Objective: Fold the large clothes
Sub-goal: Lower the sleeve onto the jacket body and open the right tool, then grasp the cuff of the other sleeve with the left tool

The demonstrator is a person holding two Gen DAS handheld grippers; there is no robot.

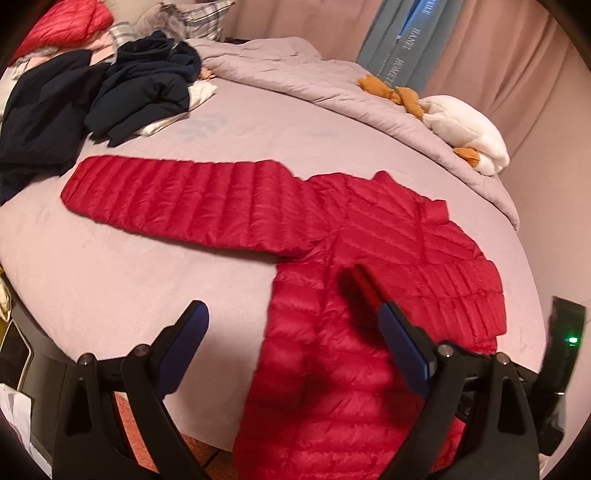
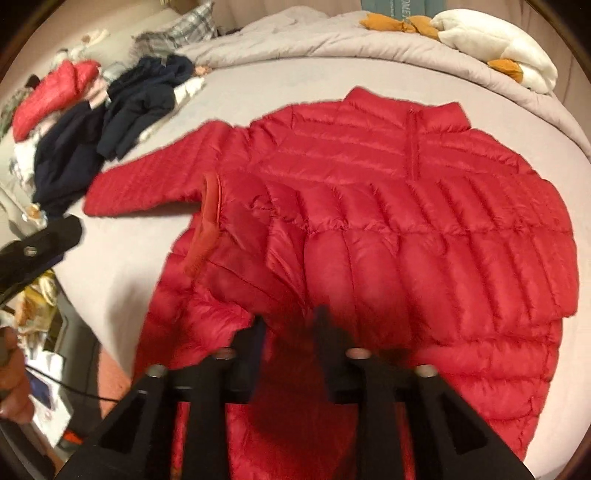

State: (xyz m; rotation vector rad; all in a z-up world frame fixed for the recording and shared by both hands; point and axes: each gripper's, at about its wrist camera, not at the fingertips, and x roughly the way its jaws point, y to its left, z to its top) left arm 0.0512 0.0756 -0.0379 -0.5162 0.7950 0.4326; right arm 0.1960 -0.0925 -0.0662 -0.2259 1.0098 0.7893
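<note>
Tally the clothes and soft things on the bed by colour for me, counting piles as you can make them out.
Red: 2, the spread jacket and a folded red item
Dark navy: 2 heaps, the number of garments in each unclear
White and orange: 1 plush toy
Lilac: 1 duvet
Plaid: 1 pillow
Total: 7
</note>
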